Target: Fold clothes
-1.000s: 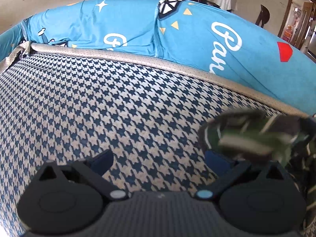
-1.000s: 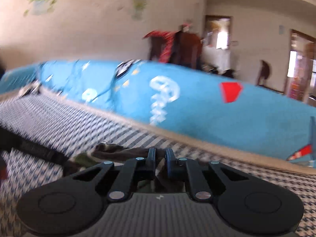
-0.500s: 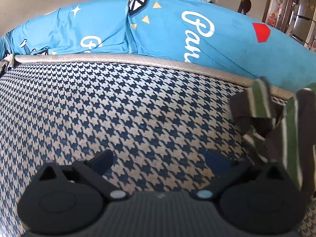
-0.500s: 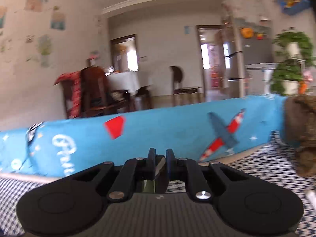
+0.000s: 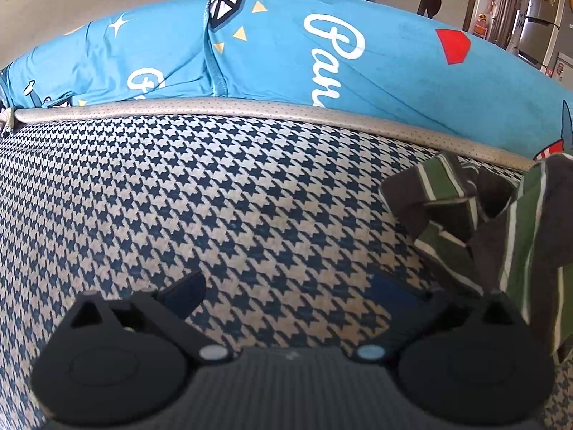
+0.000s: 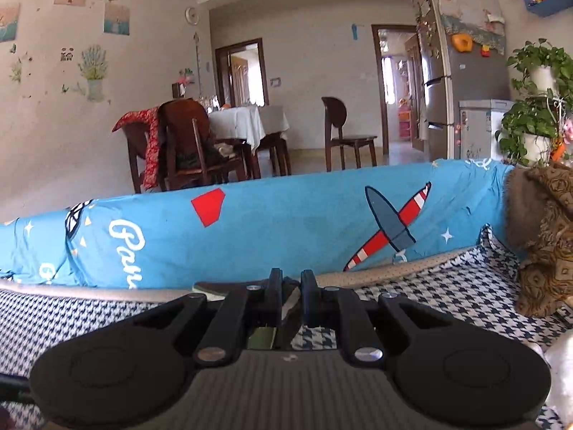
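Home living-dining room: sofa [image 6: 286, 229], dining table [image 6: 247, 122], fridge [image 6: 458, 71], houseplants [image 6: 537, 100].

Daylight filled both views, brightest through the far doorways [image 6: 247, 71], which looked slightly blown out. Fisheye bending curved the blue backrest [image 5: 286, 53] and darkened the corners. The striped garment [image 5: 501, 222] seemed slightly soft at the frame's edge.

Seat cover [image 5: 222, 193]: navy-and-cream houndstooth with a beige band along its far edge. Backrest cover [image 5: 286, 50]: bright blue, with white script, yellow triangles and a red patch. Garment [image 5: 501, 229]: green and dark grey with thin white stripes. Cushion [image 6: 548, 236]: brown, gold-patterned.
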{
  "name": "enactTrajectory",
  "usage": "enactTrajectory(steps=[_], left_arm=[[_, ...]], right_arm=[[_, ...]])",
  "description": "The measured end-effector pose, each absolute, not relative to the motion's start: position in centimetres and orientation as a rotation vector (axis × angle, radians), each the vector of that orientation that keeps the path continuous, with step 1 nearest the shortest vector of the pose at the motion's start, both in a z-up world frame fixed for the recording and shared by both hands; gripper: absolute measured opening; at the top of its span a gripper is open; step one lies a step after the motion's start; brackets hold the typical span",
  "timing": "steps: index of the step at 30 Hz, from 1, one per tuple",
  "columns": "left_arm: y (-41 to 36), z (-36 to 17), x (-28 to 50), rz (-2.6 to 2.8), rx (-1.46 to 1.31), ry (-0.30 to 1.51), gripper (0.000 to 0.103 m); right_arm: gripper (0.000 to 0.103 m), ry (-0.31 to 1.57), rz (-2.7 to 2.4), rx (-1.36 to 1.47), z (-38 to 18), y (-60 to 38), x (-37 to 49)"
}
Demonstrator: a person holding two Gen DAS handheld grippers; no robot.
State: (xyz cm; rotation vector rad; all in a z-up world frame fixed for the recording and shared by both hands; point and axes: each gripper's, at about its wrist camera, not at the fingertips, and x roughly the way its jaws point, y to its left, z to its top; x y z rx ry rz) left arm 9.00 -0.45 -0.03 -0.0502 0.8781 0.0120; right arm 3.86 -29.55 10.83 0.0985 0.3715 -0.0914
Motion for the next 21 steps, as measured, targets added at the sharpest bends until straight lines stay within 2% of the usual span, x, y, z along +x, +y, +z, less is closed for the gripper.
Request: enactTrajectory(steps=[2,7,9,16,21], left_arm=[[-0.7,0.0,8.9,0.006,-0.042,0.877,0.103],[-1.6,-0.3,8.5,-0.015,-0.019,0.881,0.103],[-2.1,-0.4,8.4,-0.036,-0.011,0.888,0.103],[-4.4,-0.9,7.6,-0.160,0.010,0.908,0.103],[-6.2,-1.1,6.4,-0.245,0.059,0.905,0.103]], right_arm=[[0.013,0.378,-0.094,0.080,11.2,-30.0,2.9],[0.039,0.375,-0.075,0.049,11.2,-30.7,1.4],[0.043,0.384,-0.044,0.041,10.7,-30.6,1.5],[0.068,0.476,0.060,0.145,8.1,-29.9,3.8],[0.071,0.523,0.083,0.182,6.1,-29.1,6.2]])
